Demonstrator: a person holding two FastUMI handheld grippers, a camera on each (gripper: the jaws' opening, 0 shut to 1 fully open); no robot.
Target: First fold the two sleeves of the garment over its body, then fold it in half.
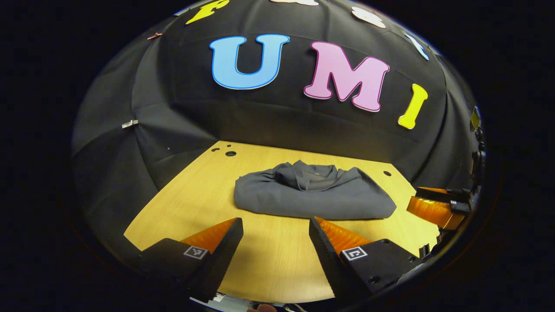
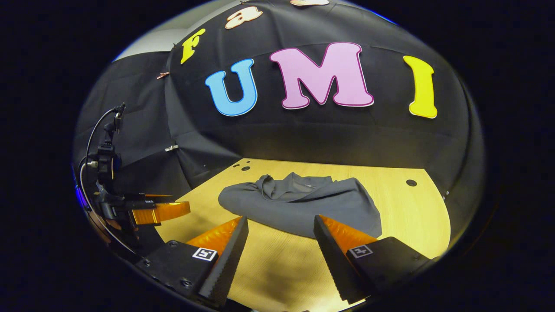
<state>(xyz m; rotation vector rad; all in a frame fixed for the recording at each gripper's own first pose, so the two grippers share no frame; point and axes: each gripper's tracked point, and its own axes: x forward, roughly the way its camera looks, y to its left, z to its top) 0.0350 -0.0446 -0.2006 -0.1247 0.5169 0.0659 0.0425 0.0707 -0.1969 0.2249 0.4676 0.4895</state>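
Counter [image 1: 269, 255]: wooden, carrying everything.
Garment [image 1: 312, 197]: grey, mid-counter, bunched compactly; sleeves seemingly tucked already.
Left tool [image 1: 274, 236]: spread wide, empty, short of hem.
Right tool [image 2: 281, 236]: likewise gaping, unladen.
Technique: pinch both hem corners, lift evenly.

Garment [image 1: 312, 197] lies bundled on the bench [image 1: 269, 255]; sleeves tucked out of sight, can't tell how they lie. Its underside is hidden. Right gripper [image 1: 438, 203] cut off at the right edge of the left gripper view, fingertips only. Left gripper [image 2: 147, 212] at the left edge of the right gripper view, jaw gap unreadable. Bench's near edge cut off.
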